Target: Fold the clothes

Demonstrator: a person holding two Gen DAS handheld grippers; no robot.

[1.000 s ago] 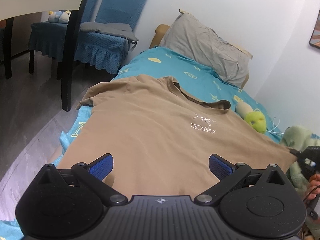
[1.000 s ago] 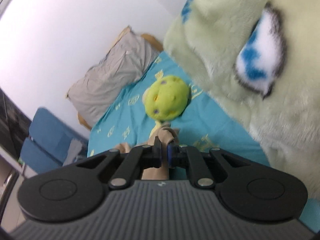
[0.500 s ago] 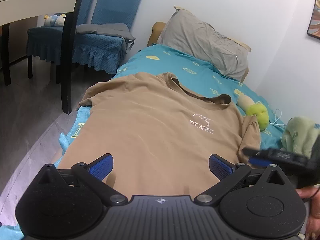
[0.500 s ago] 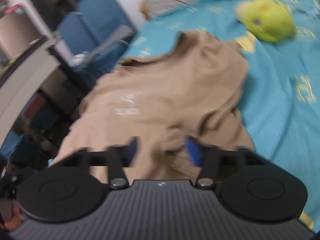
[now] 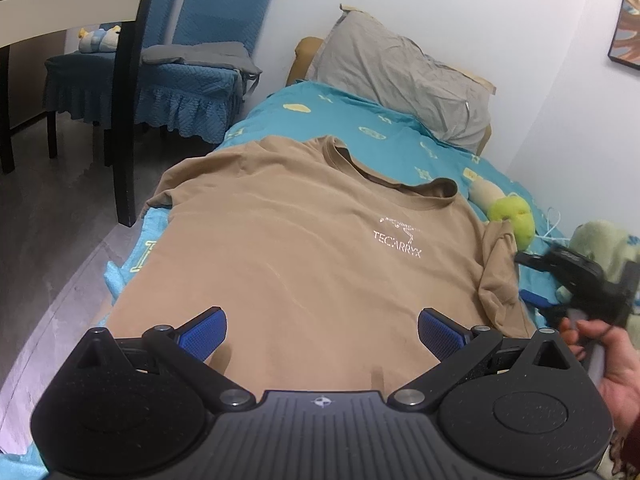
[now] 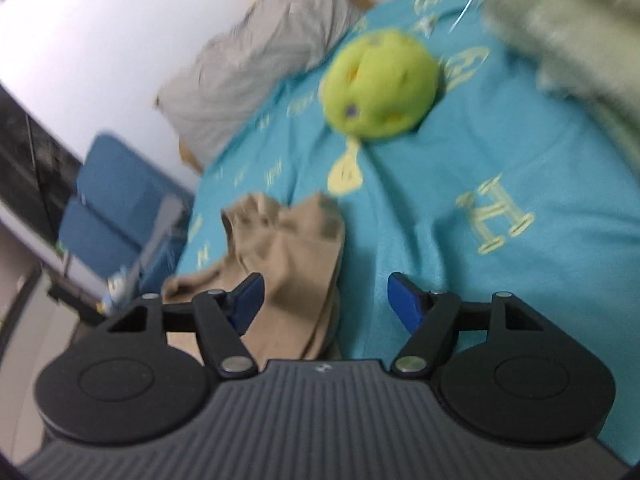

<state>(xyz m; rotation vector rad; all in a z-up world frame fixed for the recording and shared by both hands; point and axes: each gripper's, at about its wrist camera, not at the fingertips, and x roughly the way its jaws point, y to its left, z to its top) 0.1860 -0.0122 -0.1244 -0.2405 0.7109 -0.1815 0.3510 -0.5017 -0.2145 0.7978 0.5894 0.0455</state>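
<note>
While the left claw [image 5: 322,330] hangs wide apart over the tan T-shirt [image 5: 304,240], the right claw [image 6: 322,300], closing around nothing beside the bunched sleeve [image 6: 292,248], looks about to regrip it for an inward fold

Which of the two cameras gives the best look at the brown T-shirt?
The left wrist view: the T-shirt lies spread over the bed, front, collar and logo showing. The right wrist view, blurred, shows only its folded-in sleeve.

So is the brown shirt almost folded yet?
Not nearly. Done: one sleeve of the tan cotton T-shirt lies flipped inward on the teal bedsheet. In hand: nothing; the right gripper is closing slightly over that sleeve, unpinched, and the left gripper hovers open. Left: the other sleeve and the body.
</note>
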